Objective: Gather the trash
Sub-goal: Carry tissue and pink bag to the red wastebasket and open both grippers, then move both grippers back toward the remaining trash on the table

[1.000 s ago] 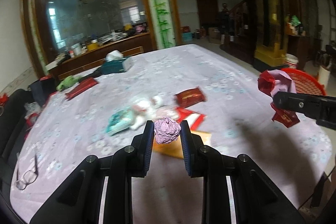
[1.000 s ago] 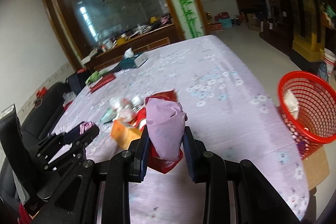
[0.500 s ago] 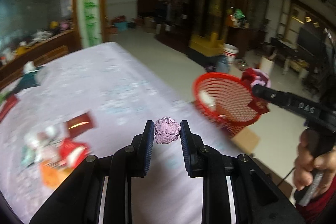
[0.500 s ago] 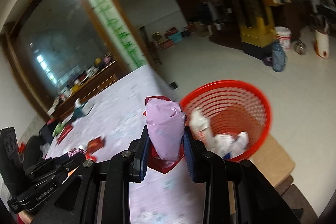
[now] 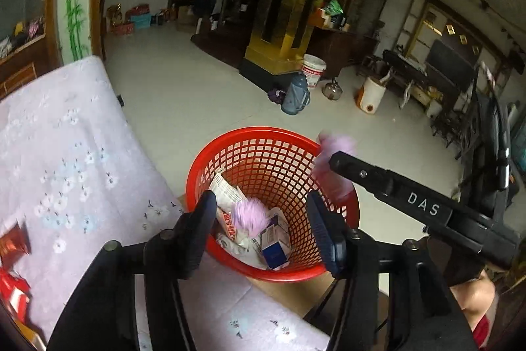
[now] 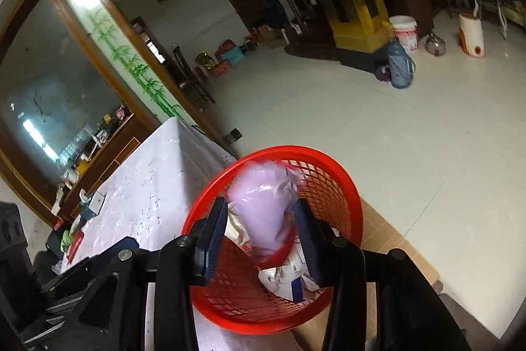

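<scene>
A red mesh basket (image 5: 263, 132) stands on cardboard beside the table, with white packets and a blue box (image 5: 274, 252) inside. My left gripper (image 5: 263, 226) hangs open over it. A crumpled purple ball (image 5: 248, 214), blurred, is loose between its fingers, above the trash. My right gripper (image 6: 261, 236) is also over the basket (image 6: 296, 150), its jaws parted. A pale purple bag with a red wrapper (image 6: 263, 206) is blurred between them, slipping down. In the left wrist view the right gripper (image 5: 332, 160) reaches in from the right with that bag (image 5: 335, 147) at its tip.
The table under a lilac flowered cloth (image 5: 65, 153) lies left of the basket, with red wrappers (image 5: 13, 245) at its near left. A flat cardboard sheet (image 6: 394, 239) sits under the basket. On the tiled floor beyond are a blue flask (image 5: 294, 97) and a white bucket (image 5: 314, 69).
Both grippers swung from the table to above the red basket. The left gripper opened wide and let go of the purple ball. The right gripper's jaws parted and its bag is dropping.
</scene>
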Motion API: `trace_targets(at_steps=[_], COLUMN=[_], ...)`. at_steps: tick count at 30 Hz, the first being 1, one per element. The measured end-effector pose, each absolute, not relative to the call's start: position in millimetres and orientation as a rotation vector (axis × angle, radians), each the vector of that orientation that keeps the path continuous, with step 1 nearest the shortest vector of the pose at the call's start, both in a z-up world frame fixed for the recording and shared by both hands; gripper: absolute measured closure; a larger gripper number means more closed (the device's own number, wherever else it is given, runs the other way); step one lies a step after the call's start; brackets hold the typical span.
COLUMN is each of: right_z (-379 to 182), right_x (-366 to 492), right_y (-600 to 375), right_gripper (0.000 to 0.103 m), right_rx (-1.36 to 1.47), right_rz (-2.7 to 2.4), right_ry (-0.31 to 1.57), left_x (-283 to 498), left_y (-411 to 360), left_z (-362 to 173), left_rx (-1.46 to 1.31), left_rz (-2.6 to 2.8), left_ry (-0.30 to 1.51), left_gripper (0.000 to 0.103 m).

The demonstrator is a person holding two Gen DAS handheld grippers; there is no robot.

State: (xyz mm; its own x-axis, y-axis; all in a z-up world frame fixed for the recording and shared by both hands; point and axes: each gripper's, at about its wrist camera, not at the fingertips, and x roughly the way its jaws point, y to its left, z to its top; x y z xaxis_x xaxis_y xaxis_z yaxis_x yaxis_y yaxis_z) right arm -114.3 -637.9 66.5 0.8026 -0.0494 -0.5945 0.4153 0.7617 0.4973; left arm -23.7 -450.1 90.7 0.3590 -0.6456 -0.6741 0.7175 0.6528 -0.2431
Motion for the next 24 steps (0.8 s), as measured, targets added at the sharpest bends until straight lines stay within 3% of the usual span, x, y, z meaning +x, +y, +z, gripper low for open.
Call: trace_targets(at_steps=[7, 24], right_z=[76, 89], right_x=[-131, -108], right_y=[-618, -448], right_gripper=[0.056, 0.056], right_rx=[0.622, 0.432], right_rz=[-0.228, 0.105], right_ry=[0.568, 0.692], left_x=[-37, -63], left_y=[-405, -205], left_z=[94, 114], left_rx=[0.122, 0.078], left_rz=[-0.828, -0.543], left_ry=[0.812, 0.702], left_gripper=[0.047, 0.044])
